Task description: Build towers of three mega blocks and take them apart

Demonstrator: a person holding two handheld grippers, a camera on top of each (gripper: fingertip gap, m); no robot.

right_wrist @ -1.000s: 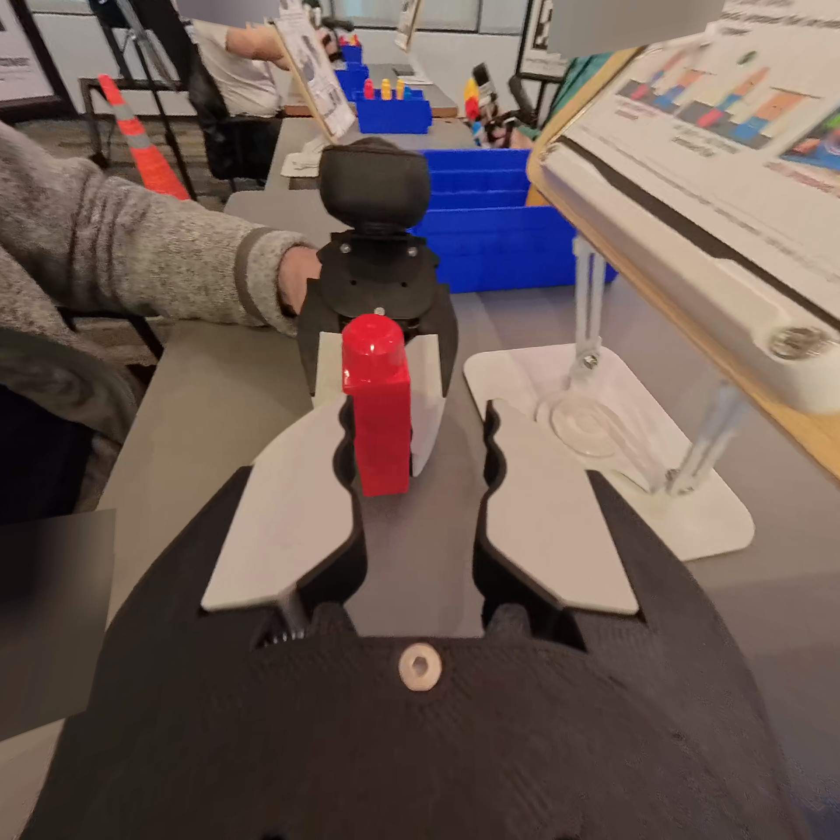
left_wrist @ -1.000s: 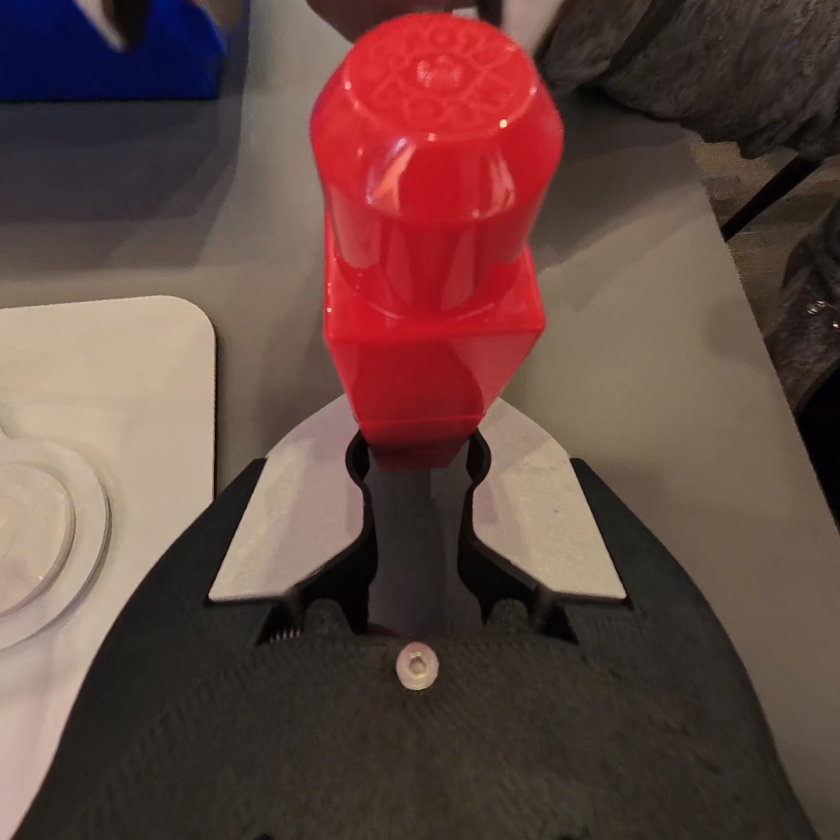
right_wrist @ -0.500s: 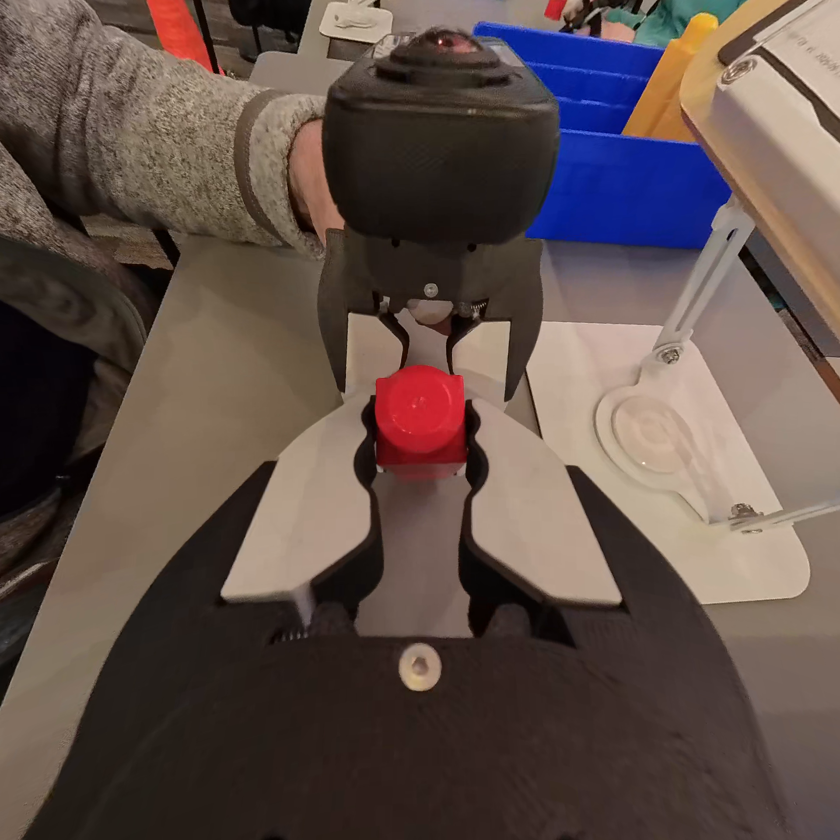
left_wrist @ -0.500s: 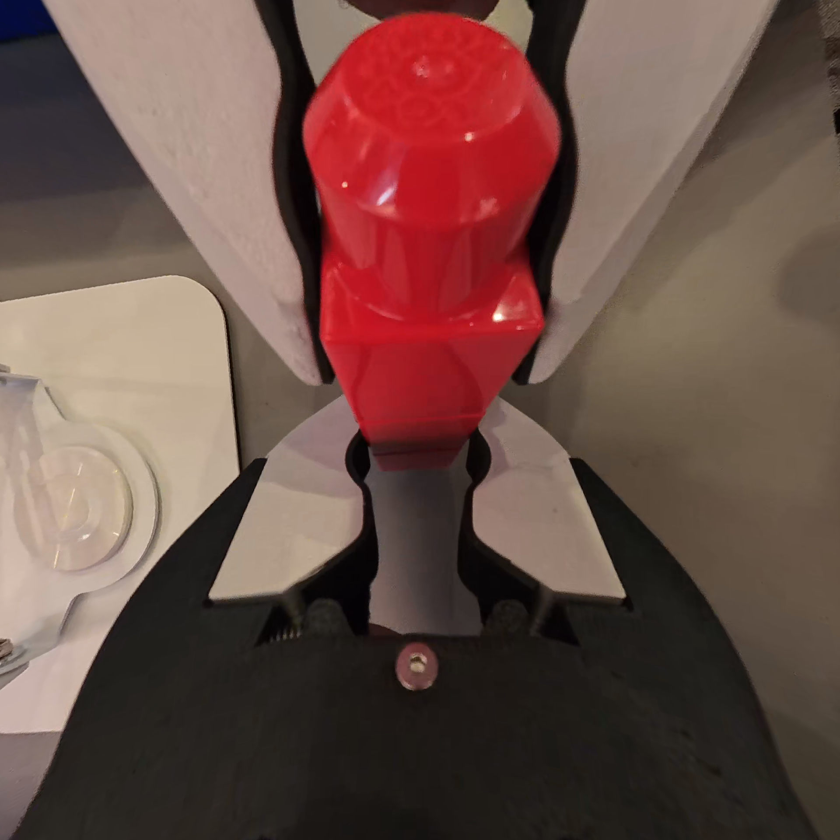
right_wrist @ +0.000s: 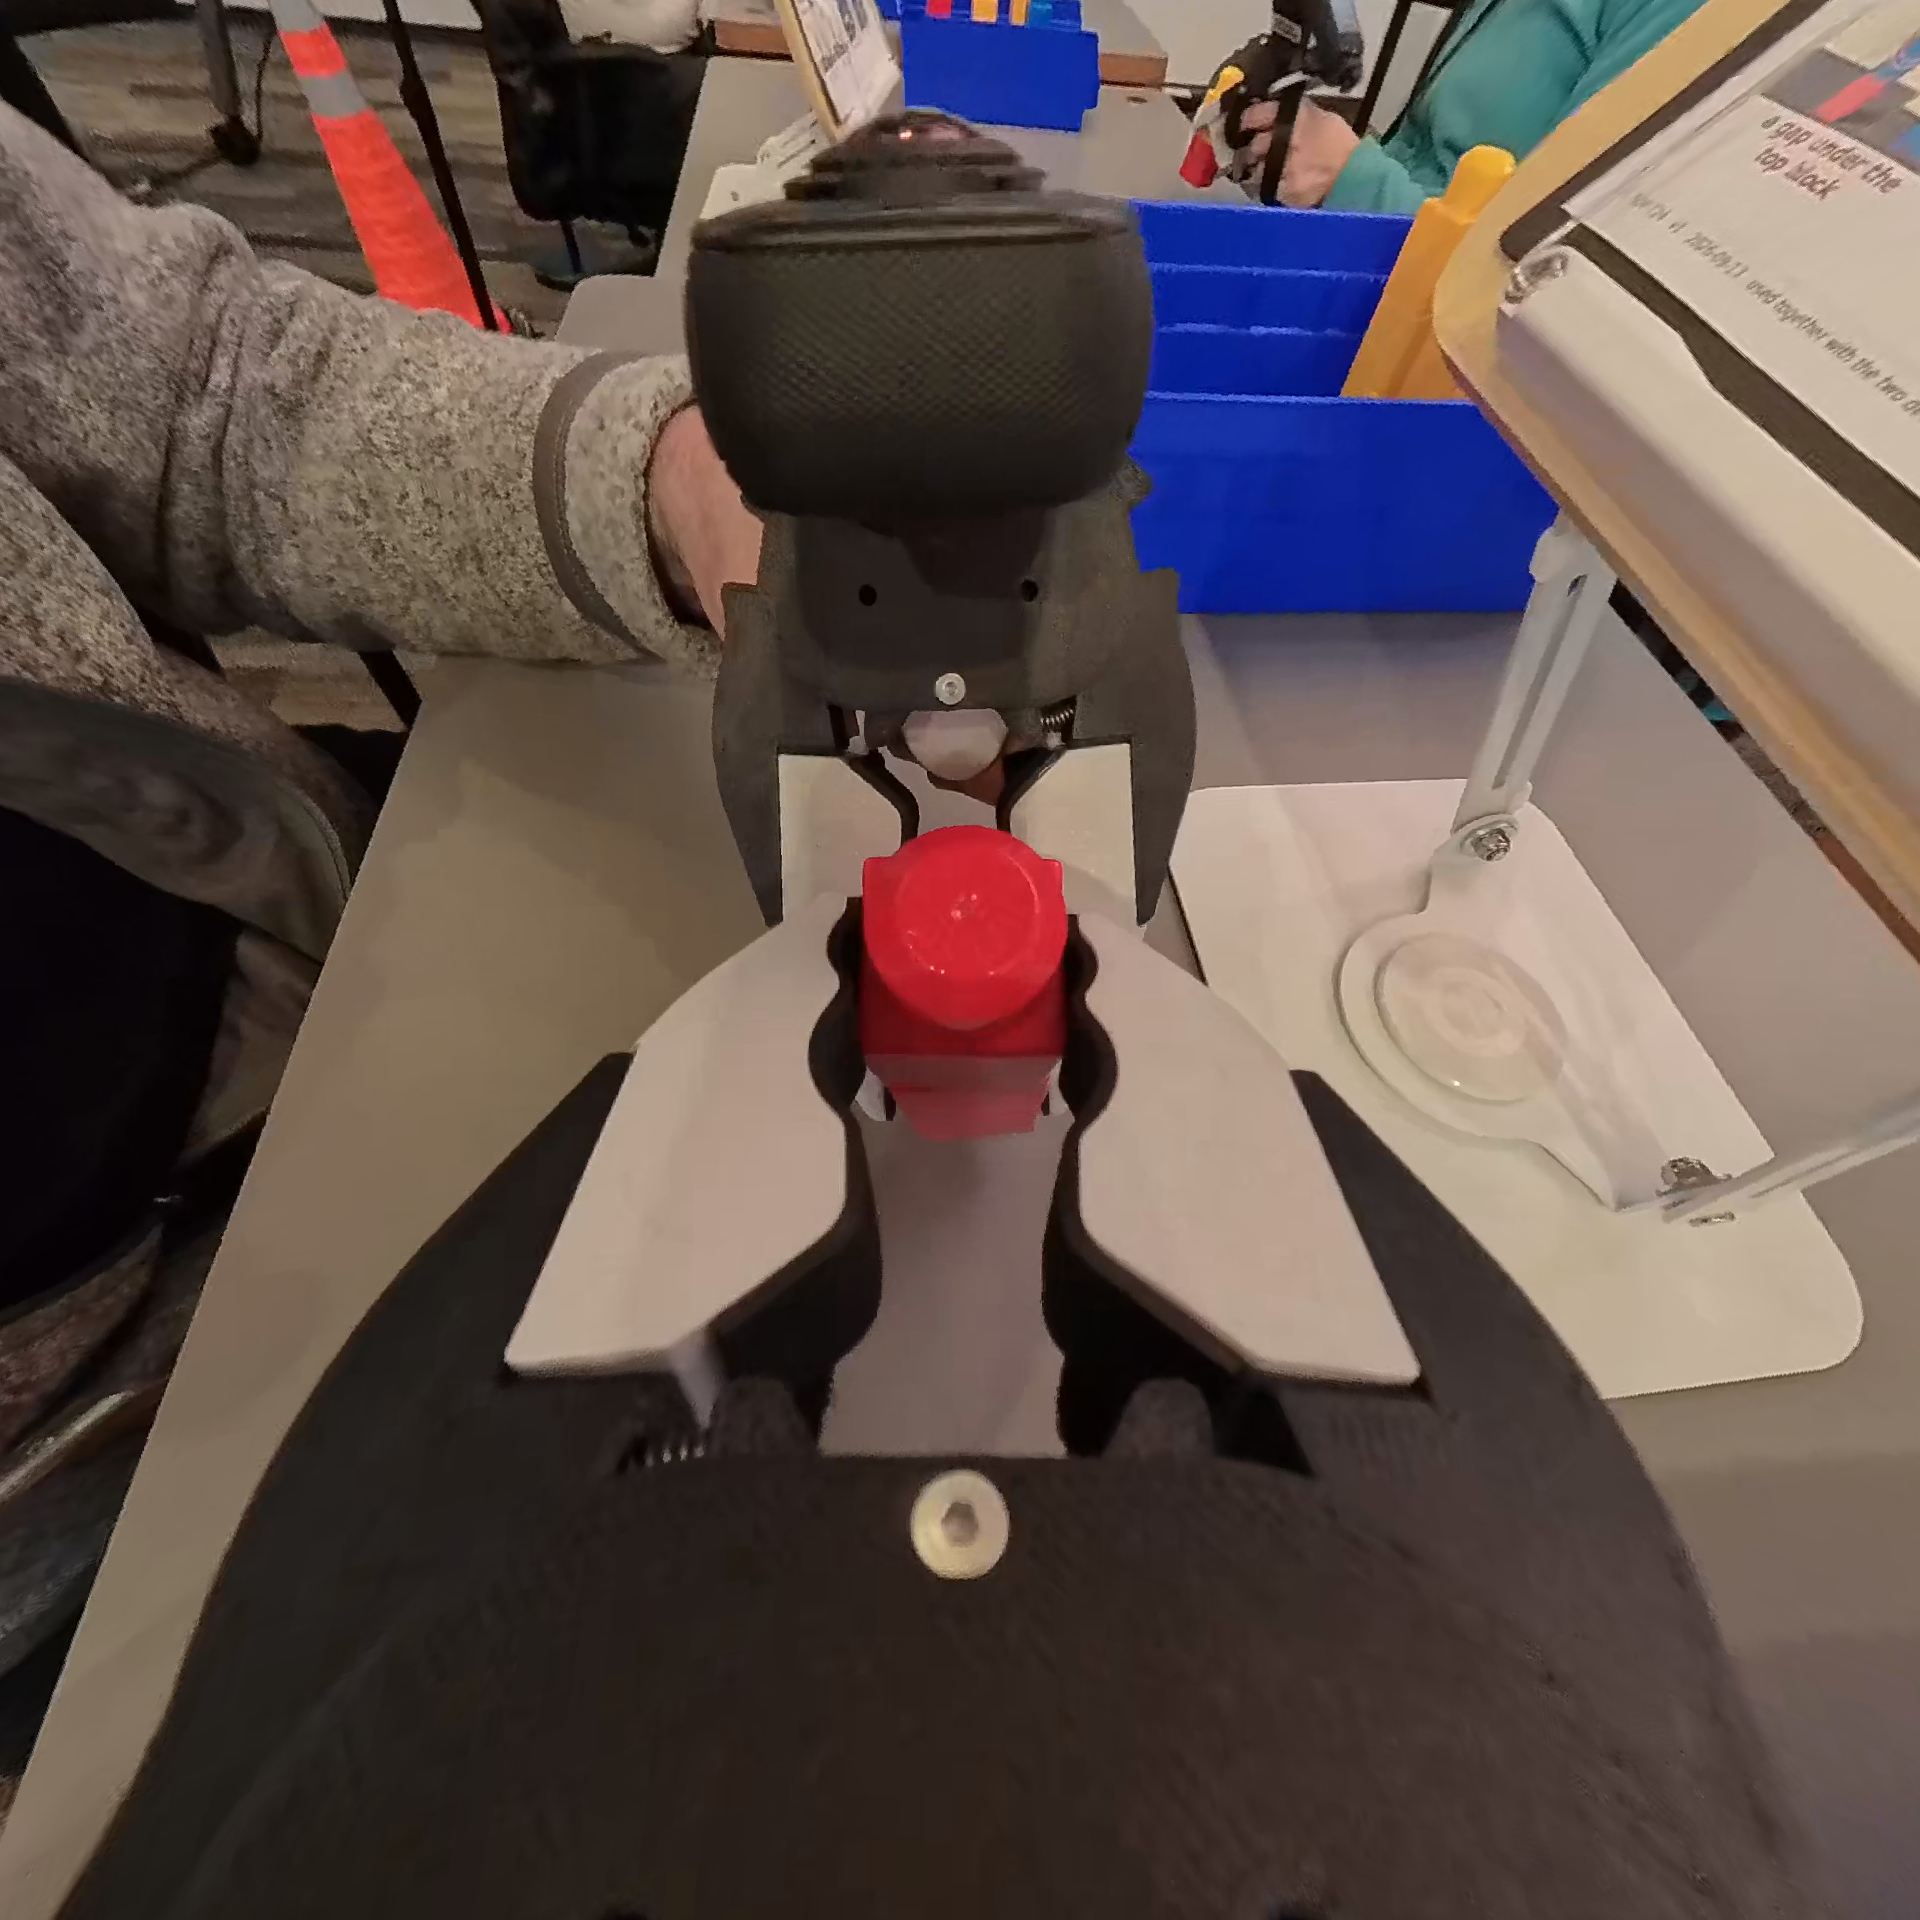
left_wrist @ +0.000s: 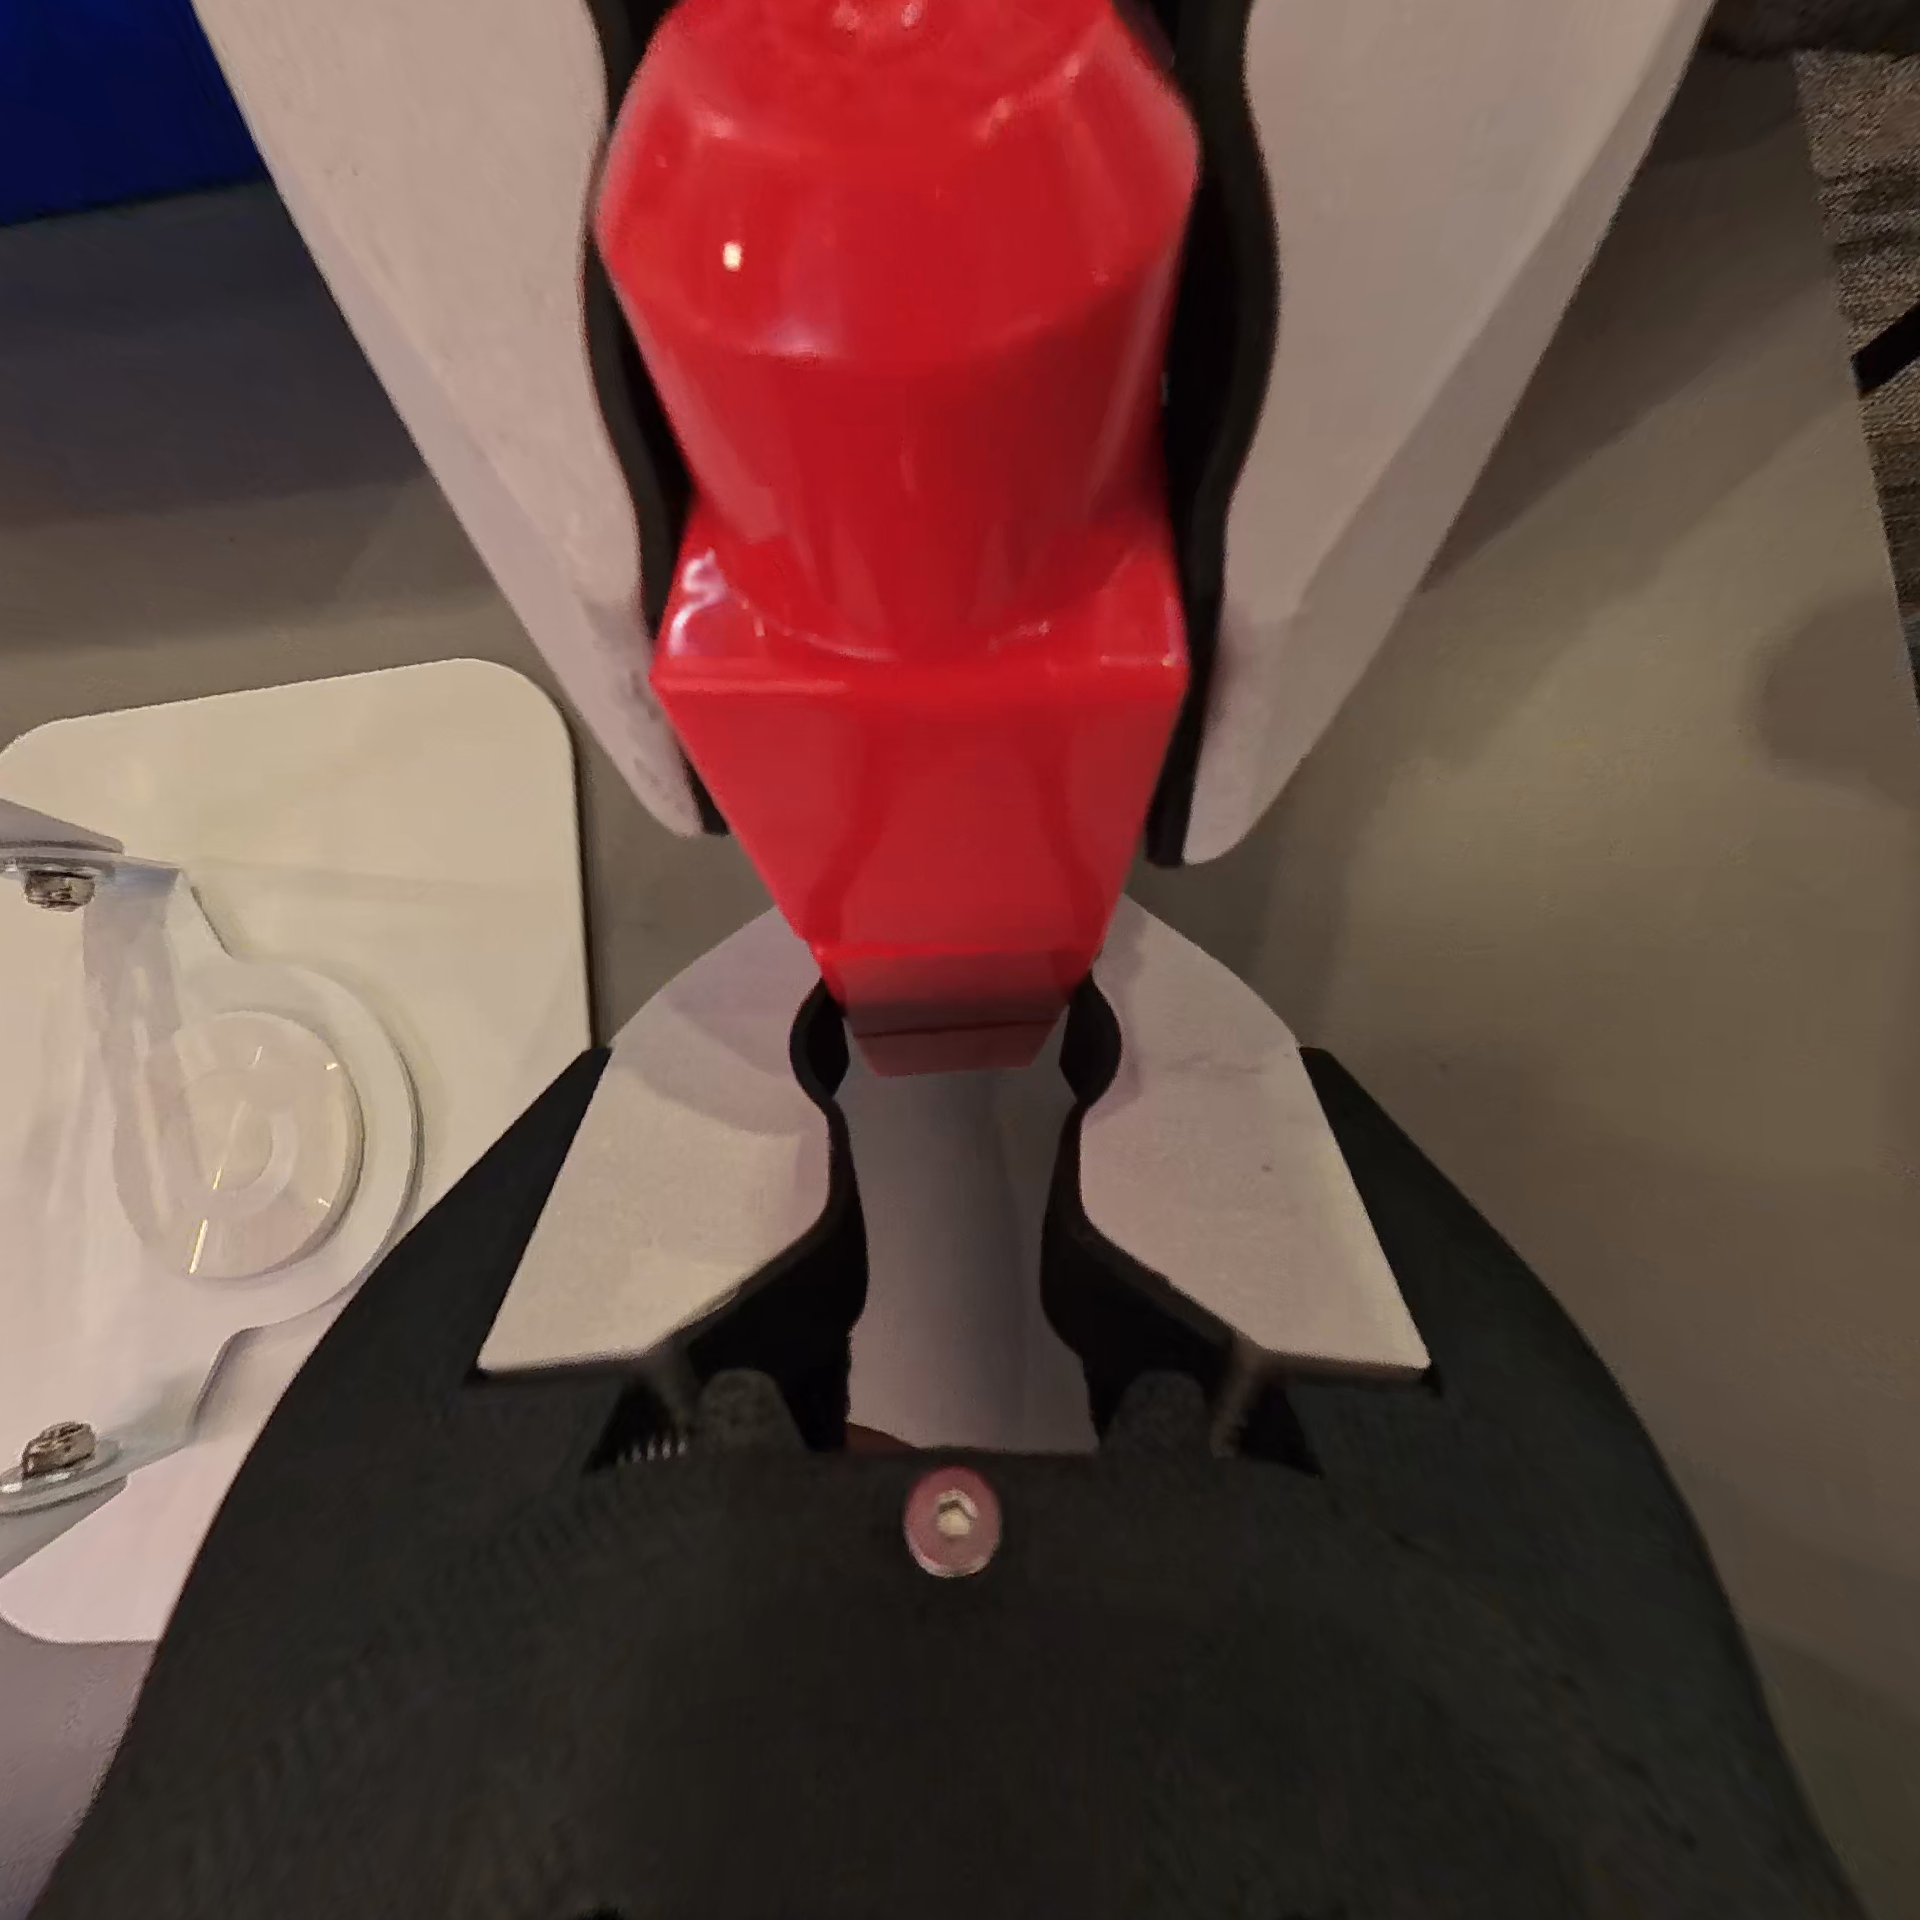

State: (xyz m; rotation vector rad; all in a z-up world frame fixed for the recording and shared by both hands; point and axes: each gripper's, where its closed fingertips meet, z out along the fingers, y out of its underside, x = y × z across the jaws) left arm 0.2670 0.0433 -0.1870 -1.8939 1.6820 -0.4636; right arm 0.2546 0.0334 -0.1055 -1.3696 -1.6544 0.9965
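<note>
Red mega block stack (left_wrist: 914,644) stands upright between both grippers, which face each other across it. Left gripper (left_wrist: 940,1023) grasps the lower part: its jaws are clenched on the bottom block, pads tight against both red sides. Right gripper (right_wrist: 961,1023) grasps the top block: jaws clenched on its square body, round stud (right_wrist: 961,909) poking up above the fingertips. In the left wrist view the right gripper's white fingers (left_wrist: 436,416) flank the upper block on both sides, black pads against it. A seam shows low on the stack, in the right wrist view just under the right jaws. Whether the stack's base touches the counter (right_wrist: 499,935) cannot be told.

Around: grey counter, a white base plate (right_wrist: 1558,1247) with a clear stand foot (right_wrist: 1465,1023) to the right of the stack in the right wrist view, well apart from the jaws. A tilted board with a printed sheet (right_wrist: 1704,343) overhangs that side. Blue bins (right_wrist: 1309,457) behind the left gripper. A grey sleeve (right_wrist: 291,447) leads to the left gripper's handle. Orange cone (right_wrist: 364,177) far back. Nothing sits between the jaws and the stack.
</note>
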